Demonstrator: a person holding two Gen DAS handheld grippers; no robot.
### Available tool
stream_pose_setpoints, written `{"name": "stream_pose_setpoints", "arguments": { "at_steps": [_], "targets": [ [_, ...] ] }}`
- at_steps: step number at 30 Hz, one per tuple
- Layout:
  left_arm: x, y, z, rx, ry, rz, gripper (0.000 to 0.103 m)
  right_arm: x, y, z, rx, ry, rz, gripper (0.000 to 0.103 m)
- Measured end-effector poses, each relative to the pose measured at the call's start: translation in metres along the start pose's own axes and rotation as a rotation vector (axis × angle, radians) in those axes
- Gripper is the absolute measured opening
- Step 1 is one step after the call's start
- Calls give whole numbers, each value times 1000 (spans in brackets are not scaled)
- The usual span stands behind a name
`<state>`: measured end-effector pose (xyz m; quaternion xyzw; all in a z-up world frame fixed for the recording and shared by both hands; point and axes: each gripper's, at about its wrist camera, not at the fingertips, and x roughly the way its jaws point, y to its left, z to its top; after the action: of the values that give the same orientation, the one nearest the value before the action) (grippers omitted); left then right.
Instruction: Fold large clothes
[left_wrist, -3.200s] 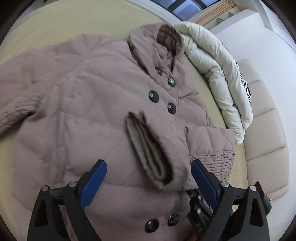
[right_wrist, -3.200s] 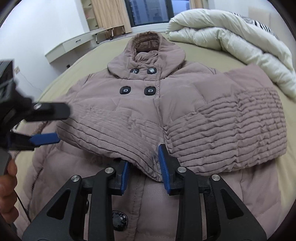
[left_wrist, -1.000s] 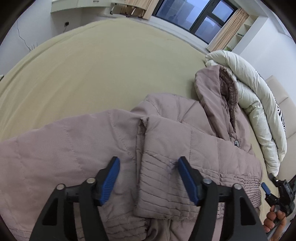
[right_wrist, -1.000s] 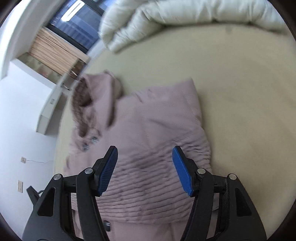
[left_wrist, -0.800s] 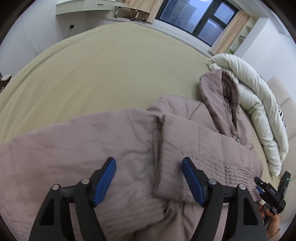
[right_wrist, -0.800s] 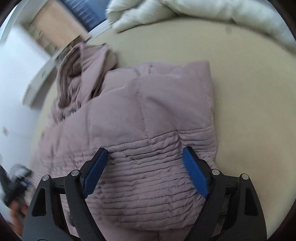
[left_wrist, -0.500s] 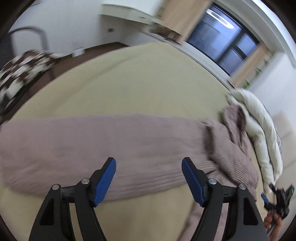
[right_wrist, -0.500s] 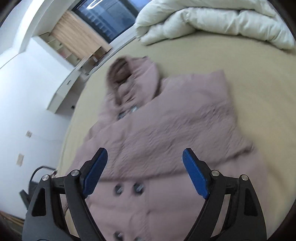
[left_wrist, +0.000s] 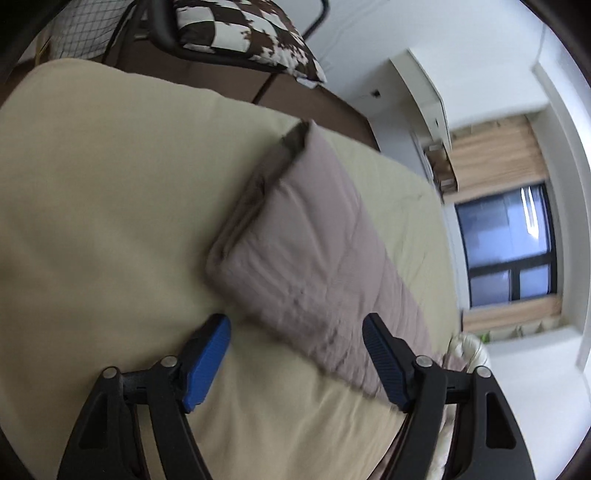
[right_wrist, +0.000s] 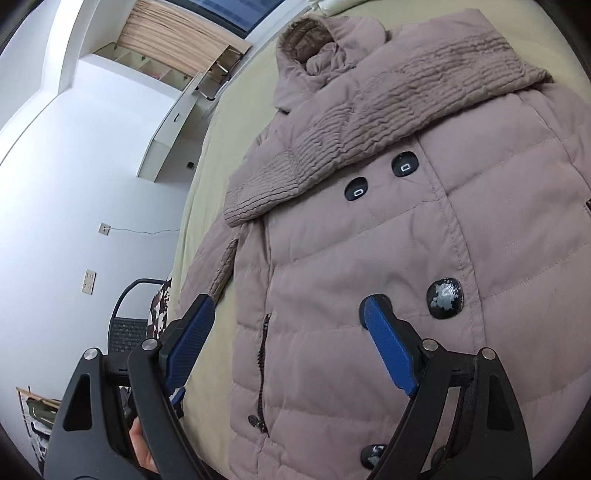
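Note:
A taupe padded coat lies front up on the beige bed, with black buttons down its front. Both ribbed sleeves are folded across the chest below the hood. My right gripper hovers open over the coat's lower front near its left edge, with nothing pinched. In the left wrist view a long end of the coat stretches across the bed. My left gripper is just short of its near edge. Its jaws are closing and the pads touch no fabric.
A black chair with a brown-and-white cushion stands past the bed's edge, also the chair in the right wrist view. A white duvet lies further up the bed. A hand shows low at the left.
The left view swung and rolled from the folded sleeves to the coat's outer end near the bed's edge. The right gripper opened wider and moved from the folded sleeve to the lower front.

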<state>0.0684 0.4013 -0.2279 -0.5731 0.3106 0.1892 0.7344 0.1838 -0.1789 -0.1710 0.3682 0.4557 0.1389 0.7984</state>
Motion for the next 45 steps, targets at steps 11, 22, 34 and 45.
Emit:
{"name": "stream_pose_setpoints", "arguments": {
  "at_steps": [11, 22, 34, 45],
  "targets": [
    [-37, -163, -31, 354, -31, -182, 16, -49, -46, 2, 46, -80, 42, 84],
    [32, -325, -328, 1004, 332, -377, 18, -100, -142, -2, 222, -160, 35, 84],
    [53, -262, -405, 1132, 552, -316, 97, -66, -139, 29, 224, -51, 27, 84],
    [10, -245, -318, 1028, 417, -345, 92, -22, -113, 43, 247, 40, -29, 84]
  ]
}}
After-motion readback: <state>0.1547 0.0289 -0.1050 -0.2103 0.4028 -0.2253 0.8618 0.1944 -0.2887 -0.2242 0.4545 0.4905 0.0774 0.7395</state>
